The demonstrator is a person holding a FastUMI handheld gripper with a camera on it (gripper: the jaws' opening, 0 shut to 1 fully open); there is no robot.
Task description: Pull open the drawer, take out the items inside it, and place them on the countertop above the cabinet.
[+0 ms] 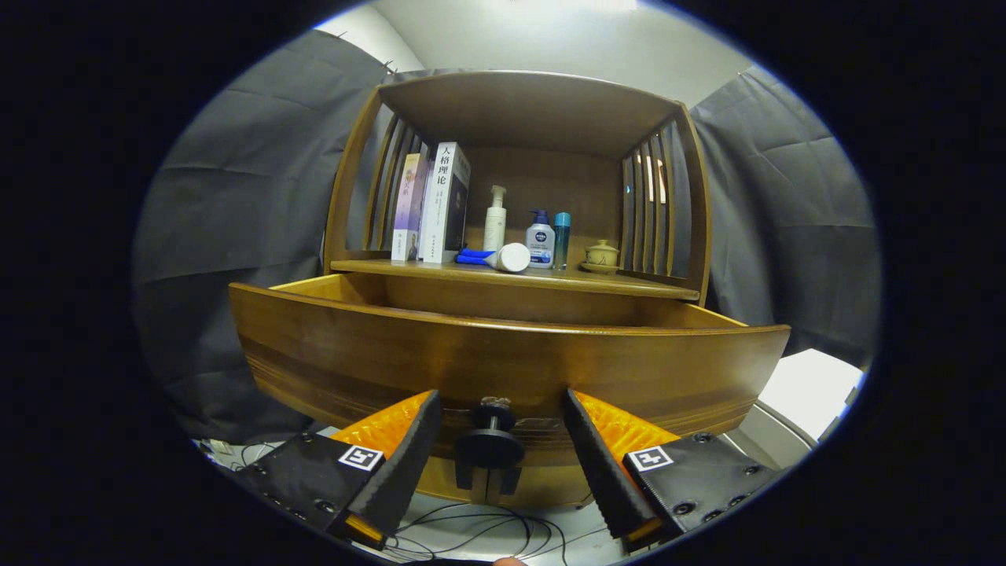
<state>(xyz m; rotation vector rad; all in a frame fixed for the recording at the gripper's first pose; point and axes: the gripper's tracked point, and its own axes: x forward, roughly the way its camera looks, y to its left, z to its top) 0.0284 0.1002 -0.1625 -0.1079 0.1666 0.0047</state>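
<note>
While my jaws point(498, 440) stand apart with nothing pressed between them, the drawer point(503, 354) sits pulled out just ahead, its round knob point(490, 446) in the gap between my fingers, touching neither. Beyond the drawer, the tabletop point(644, 288) carries two books point(434, 204), a pump bottle point(494, 220), a lying tube point(495, 257), two small bottles point(548, 240) and a lidded cup point(602, 255).
</note>
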